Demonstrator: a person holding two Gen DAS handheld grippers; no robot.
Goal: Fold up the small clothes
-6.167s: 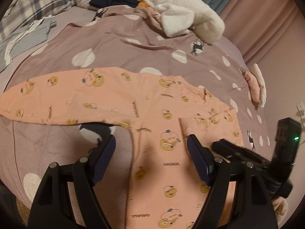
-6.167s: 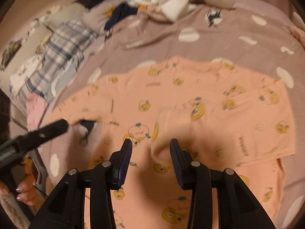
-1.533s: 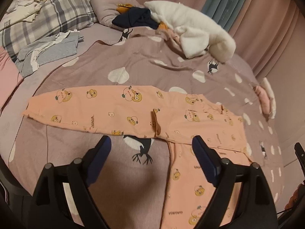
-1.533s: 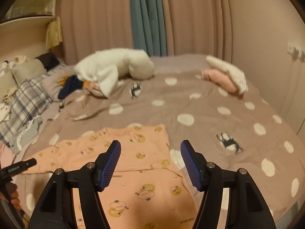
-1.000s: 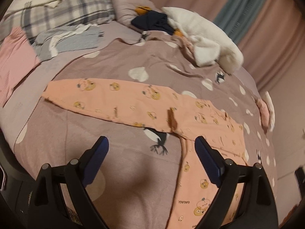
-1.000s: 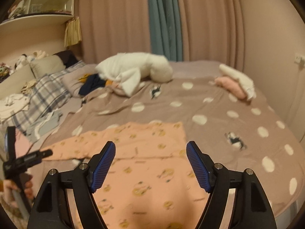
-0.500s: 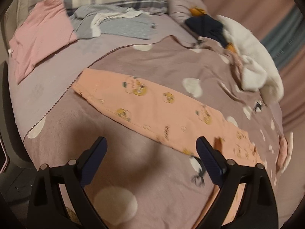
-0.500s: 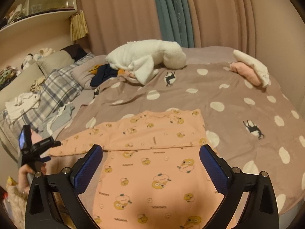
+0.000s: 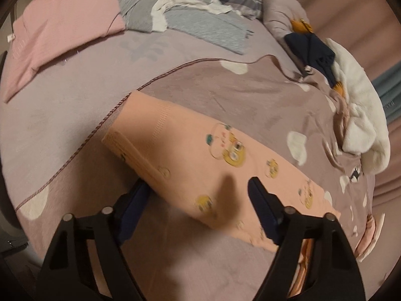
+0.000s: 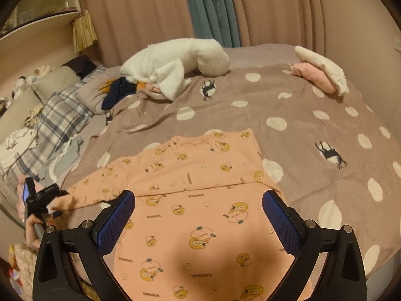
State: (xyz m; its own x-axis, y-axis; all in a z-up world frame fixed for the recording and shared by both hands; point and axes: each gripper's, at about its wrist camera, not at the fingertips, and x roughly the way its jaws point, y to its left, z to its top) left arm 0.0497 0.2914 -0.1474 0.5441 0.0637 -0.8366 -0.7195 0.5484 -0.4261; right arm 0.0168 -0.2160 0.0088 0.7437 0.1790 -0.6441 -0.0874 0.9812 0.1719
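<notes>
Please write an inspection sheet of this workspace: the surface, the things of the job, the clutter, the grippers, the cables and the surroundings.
Surface: bed with a brown polka-dot blanket, mostly smooth.
Job's things: peach long-sleeve top lies flat; one sleeve is folded across the body, the other sleeve stretches out sideways.
Clutter: white fleece garment, navy garment, folded pink and white pile, grey garments, pink cloth, plaid pillow.
Grippers: left gripper has open jaws astride the sleeve near its cuff; right gripper hangs open above the body of the top.
Cables: nothing seen.
Surroundings: pink and teal curtains, wall shelf.
</notes>
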